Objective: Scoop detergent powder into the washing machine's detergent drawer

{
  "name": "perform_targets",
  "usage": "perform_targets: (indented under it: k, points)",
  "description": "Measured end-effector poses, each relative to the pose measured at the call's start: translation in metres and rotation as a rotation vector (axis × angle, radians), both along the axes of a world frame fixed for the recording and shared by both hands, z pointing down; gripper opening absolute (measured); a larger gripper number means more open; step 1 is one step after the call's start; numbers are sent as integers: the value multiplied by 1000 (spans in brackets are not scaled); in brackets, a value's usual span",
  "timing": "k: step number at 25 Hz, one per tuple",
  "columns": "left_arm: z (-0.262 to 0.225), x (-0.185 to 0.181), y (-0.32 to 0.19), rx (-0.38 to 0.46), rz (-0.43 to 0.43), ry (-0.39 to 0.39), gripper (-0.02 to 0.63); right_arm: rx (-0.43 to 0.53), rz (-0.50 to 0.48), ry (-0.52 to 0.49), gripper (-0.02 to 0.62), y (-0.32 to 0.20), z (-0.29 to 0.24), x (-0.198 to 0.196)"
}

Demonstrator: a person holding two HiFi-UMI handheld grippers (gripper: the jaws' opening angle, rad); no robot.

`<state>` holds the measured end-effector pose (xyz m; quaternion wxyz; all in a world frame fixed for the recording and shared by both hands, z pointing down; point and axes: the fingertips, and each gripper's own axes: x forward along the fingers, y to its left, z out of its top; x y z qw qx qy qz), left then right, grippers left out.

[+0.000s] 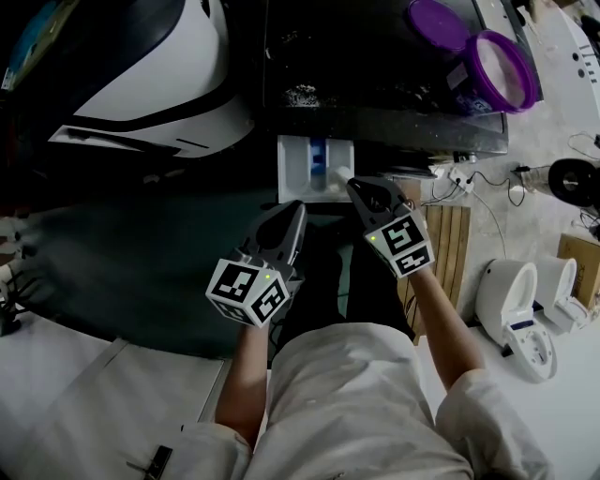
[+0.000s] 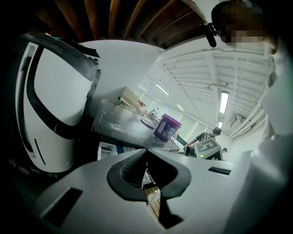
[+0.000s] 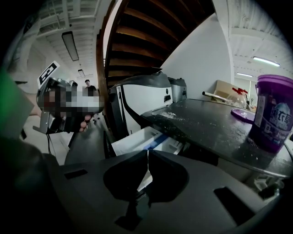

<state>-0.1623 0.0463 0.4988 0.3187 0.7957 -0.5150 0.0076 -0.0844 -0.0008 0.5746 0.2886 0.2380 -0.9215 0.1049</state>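
Observation:
The washing machine's white detergent drawer (image 1: 302, 159) stands pulled out below the dark machine top (image 1: 375, 94); it also shows as the drawer (image 3: 137, 139) in the right gripper view and the drawer (image 2: 107, 148) in the left gripper view. My right gripper (image 1: 354, 184) hovers over the drawer's right front corner, shut on a small white scoop (image 1: 339, 174); its jaws (image 3: 147, 151) meet at the tips. My left gripper (image 1: 298, 208) is just in front of the drawer, shut with nothing in it, tips (image 2: 146, 151) touching. The open purple detergent tub (image 1: 502, 70) and its lid (image 1: 436, 23) sit on the machine top.
Spilled powder (image 1: 302, 94) lies on the machine top. A large white appliance (image 1: 159, 66) stands at the left. Wooden slats (image 1: 450, 234), a power strip with cables (image 1: 459, 173) and white devices (image 1: 520, 309) lie on the floor at the right.

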Motion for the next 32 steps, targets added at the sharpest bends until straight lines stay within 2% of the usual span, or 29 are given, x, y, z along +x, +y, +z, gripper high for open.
perform_targets:
  k: [6, 13, 27, 32]
  points:
    - [0, 0, 0, 2, 2, -3, 20, 114, -66, 79, 12, 3, -3, -6]
    - [-2, -3, 1, 4, 1, -3, 20, 174, -84, 104, 12, 4, -6, -8]
    - [-4, -3, 3, 12, -2, -2, 20, 392, -162, 247, 12, 9, -14, -12]
    - [-4, -5, 4, 11, -6, -2, 20, 434, -167, 268, 12, 10, -16, -13]
